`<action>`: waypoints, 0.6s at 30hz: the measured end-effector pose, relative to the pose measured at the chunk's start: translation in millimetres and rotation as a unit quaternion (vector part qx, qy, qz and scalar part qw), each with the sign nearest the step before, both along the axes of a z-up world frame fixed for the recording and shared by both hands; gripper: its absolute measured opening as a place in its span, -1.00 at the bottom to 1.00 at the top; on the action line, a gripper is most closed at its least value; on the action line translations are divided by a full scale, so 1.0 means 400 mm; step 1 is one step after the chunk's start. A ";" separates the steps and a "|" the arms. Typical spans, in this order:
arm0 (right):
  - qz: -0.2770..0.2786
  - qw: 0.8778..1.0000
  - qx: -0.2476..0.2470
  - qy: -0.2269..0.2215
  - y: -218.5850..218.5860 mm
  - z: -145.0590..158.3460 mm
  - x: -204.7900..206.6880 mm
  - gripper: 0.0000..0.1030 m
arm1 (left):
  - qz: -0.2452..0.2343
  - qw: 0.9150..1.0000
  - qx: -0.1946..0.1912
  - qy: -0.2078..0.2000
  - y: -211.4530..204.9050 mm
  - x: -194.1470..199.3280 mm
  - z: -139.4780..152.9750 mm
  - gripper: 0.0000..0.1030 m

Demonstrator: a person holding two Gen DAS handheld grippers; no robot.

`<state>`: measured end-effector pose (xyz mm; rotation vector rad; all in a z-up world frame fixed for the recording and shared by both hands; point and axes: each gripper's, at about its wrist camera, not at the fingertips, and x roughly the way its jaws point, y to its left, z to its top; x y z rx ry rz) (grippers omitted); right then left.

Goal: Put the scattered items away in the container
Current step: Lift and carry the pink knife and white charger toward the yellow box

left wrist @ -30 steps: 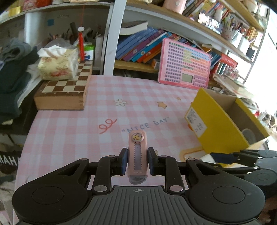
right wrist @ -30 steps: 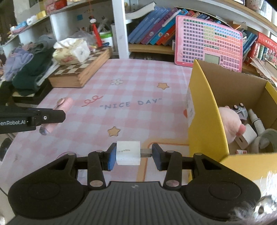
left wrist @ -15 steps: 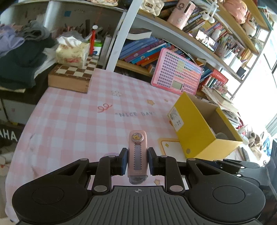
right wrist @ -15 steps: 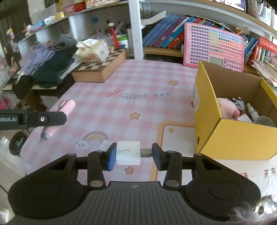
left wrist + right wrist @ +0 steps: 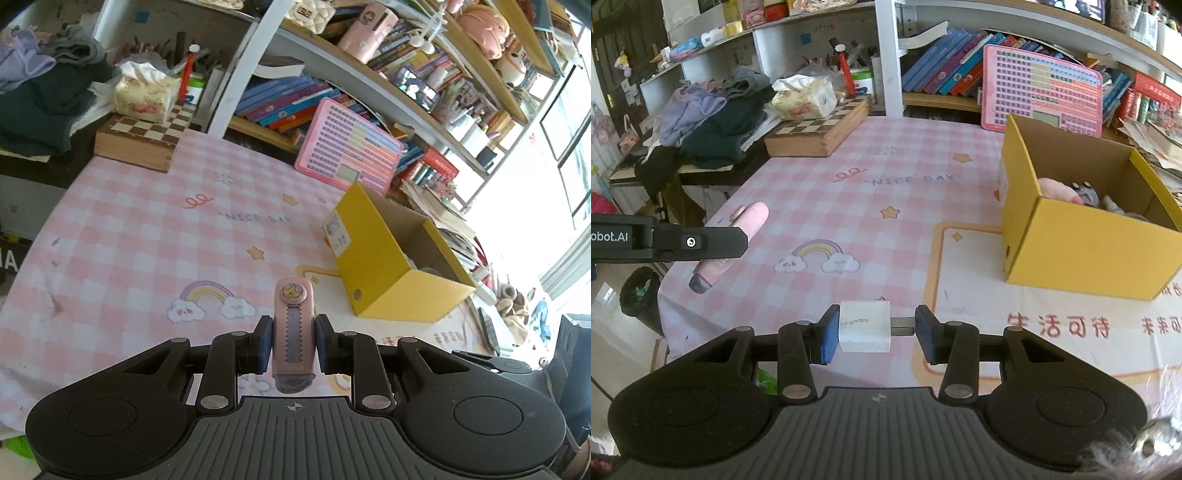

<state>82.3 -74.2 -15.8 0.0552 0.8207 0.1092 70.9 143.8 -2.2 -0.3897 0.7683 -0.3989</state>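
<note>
Both hand-held grippers have drawn back and risen from the table since a second ago, so the yellow box [image 5: 1082, 236] now sits smaller, at middle right of both views, with more of the pink checked cloth showing.

Nearest in the left wrist view, the left hand-held gripper [image 5: 293, 341] is clenched on a pink slider-style tool [image 5: 293, 332] with a toothed track down its face and a crown sticker at the tip; in the right wrist view it juts from the gripper at the left edge. It looks like light, rigid plastic, smooth enough to slip, so a grip across the flat sides at mid-length, as now, seems sound.

The right hand-held gripper [image 5: 874, 334] grasps a white charger block [image 5: 864, 326]: one pad on the block's face, the other on its metal prongs. It is probably light and hard, though holding by the prongs may let it pivot.

On the table [image 5: 849, 192] the cloth reads "NICE DAY", with red Chinese characters at lower right. The gripper arm at left bears "obot.AI". Inside the box lie a pink plush toy [image 5: 1058, 188] and small items. Beyond stand a chessboard case [image 5: 820, 127], a tissue box [image 5: 805, 98] and a pink learning tablet [image 5: 1043, 90].
</note>
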 end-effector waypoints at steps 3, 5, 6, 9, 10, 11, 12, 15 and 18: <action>-0.008 1.000 0.000 0.001 -0.009 0.004 -0.022 -0.21 | -0.010 1.000 -0.003 0.001 -0.013 -0.012 0.004 -0.56; -0.013 1.000 -0.001 0.000 -0.015 0.007 -0.038 -0.21 | -0.016 1.000 -0.004 0.000 -0.022 -0.020 0.007 -0.56; -0.015 1.000 -0.002 -0.001 -0.019 0.008 -0.045 -0.21 | -0.019 1.000 -0.006 -0.001 -0.026 -0.024 0.008 -0.56; -0.022 1.000 -0.005 -0.001 -0.029 0.010 -0.063 -0.21 | -0.025 1.000 -0.010 0.000 -0.039 -0.032 0.008 -0.56; -0.026 1.000 -0.007 -0.001 -0.034 0.011 -0.069 -0.21 | -0.026 1.000 -0.011 0.001 -0.043 -0.034 0.007 -0.56; -0.031 0.999 -0.008 -0.001 -0.040 0.011 -0.074 -0.21 | -0.028 1.000 -0.012 0.002 -0.048 -0.035 0.007 -0.56; -0.036 0.999 -0.009 0.000 -0.048 0.012 -0.079 -0.21 | -0.029 1.000 -0.012 0.002 -0.053 -0.035 0.007 -0.56; -0.050 0.999 -0.011 0.002 -0.067 0.013 -0.096 -0.21 | -0.037 0.999 -0.013 0.001 -0.070 -0.036 0.010 -0.56; -0.060 0.998 -0.011 0.004 -0.085 0.013 -0.110 -0.21 | -0.047 0.999 -0.013 0.000 -0.090 -0.035 0.012 -0.56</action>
